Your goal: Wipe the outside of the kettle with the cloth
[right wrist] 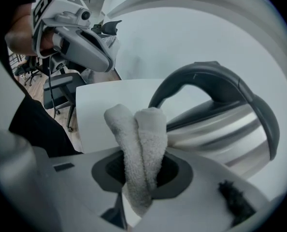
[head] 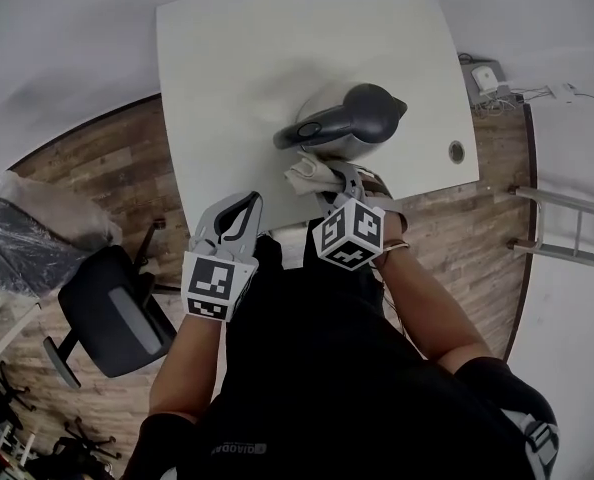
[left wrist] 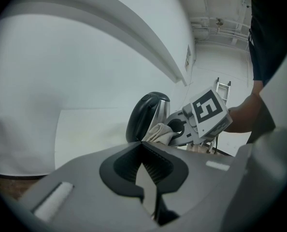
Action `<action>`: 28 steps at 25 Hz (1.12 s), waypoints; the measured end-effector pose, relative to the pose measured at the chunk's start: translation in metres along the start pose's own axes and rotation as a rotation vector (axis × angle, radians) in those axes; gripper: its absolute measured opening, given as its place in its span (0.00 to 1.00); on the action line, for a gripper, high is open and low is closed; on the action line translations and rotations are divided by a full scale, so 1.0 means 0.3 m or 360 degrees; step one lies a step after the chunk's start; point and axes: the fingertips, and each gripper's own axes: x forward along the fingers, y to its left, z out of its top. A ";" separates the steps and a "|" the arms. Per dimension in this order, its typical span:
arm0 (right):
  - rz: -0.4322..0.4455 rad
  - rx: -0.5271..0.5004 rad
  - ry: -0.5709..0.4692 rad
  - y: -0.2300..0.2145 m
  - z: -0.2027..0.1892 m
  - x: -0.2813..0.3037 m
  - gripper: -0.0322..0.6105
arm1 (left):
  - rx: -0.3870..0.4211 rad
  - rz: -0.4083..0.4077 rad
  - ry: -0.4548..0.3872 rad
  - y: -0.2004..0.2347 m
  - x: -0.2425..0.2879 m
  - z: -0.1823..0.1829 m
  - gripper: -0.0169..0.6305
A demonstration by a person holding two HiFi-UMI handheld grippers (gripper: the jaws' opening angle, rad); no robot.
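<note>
fingers [right wrist: 109, 170] of right gripper [right wrist: 139, 158] pinching folded fluffy cloth [right wrist: 143, 129] beside rounded steel kettle [right wrist: 216, 129], left gripper [left wrist: 143, 146] fingers [left wrist: 121, 166] closed, empty

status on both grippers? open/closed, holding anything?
left gripper: closed, nothing between the jaws.
right gripper: closed on the cloth, right beside the kettle.

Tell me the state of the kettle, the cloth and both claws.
kettle: upright on the table, lid down.
cloth: bunched, gripped in the right claw, at the kettle's steel side.
right claw: shut on the cloth.
left claw: shut, empty, clear of the kettle.
</note>
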 end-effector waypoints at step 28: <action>0.0053 -0.0010 -0.0002 0.053 -0.020 0.060 0.20 | 0.0010 0.0010 0.0024 0.004 0.014 0.027 0.04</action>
